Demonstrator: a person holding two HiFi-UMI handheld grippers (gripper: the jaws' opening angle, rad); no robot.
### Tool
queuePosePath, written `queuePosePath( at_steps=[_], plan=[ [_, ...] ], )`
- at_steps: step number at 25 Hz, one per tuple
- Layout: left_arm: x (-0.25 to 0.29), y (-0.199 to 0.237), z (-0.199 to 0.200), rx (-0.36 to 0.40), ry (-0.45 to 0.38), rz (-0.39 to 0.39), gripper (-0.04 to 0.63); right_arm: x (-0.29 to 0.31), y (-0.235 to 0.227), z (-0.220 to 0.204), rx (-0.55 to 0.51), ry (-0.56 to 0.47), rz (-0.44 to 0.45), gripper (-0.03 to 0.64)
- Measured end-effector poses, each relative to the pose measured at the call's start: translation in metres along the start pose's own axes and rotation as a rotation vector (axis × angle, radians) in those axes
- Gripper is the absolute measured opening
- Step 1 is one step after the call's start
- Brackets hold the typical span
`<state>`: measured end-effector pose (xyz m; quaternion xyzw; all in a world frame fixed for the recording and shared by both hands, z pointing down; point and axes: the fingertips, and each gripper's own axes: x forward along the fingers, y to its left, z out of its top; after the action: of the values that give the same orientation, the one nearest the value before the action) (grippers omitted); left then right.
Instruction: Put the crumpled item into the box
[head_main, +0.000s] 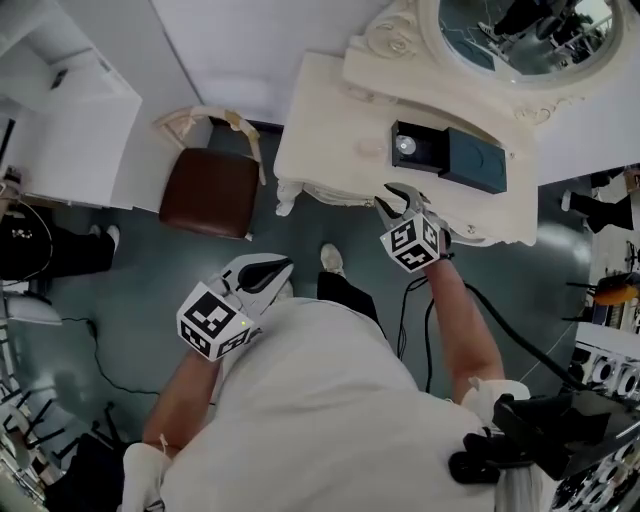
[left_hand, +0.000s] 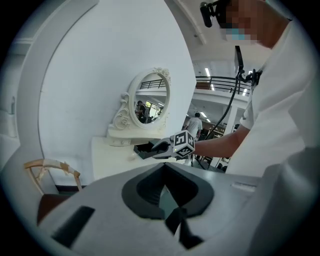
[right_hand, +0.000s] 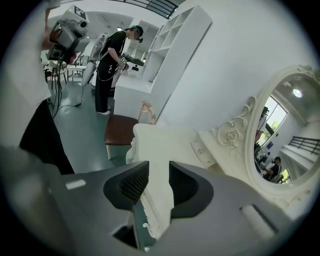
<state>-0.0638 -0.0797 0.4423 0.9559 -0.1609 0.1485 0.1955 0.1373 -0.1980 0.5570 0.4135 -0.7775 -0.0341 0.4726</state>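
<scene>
The small crumpled silver ball (head_main: 405, 146) lies inside the open dark box (head_main: 480, 165) on the far cream dressing table (head_main: 320, 130). The right gripper (head_main: 392, 198) hangs just near it with tongs wide and empty, so the drop looks done. The left gripper (head_main: 283, 266) waits by the body with its 2 tongs pressed together, not needed.

The mirror (head_main: 525, 35) behind the box (head_main: 470, 160) runs off the top edge, and the pale speck (head_main: 404, 146) inside it is too small to tell.

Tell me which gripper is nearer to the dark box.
Right. The right gripper hovers at the table edge just before the box; the left gripper hangs off the table, by the person.
</scene>
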Motion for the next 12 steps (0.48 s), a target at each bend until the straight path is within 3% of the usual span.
queuePosePath(
  at_steps=[12],
  plan=[
    [0.055,0.046,0.044,-0.069,-0.036,0.168,-0.002,0.12,-0.078,-0.026,-0.194,0.073,0.14,0.193]
  ],
)
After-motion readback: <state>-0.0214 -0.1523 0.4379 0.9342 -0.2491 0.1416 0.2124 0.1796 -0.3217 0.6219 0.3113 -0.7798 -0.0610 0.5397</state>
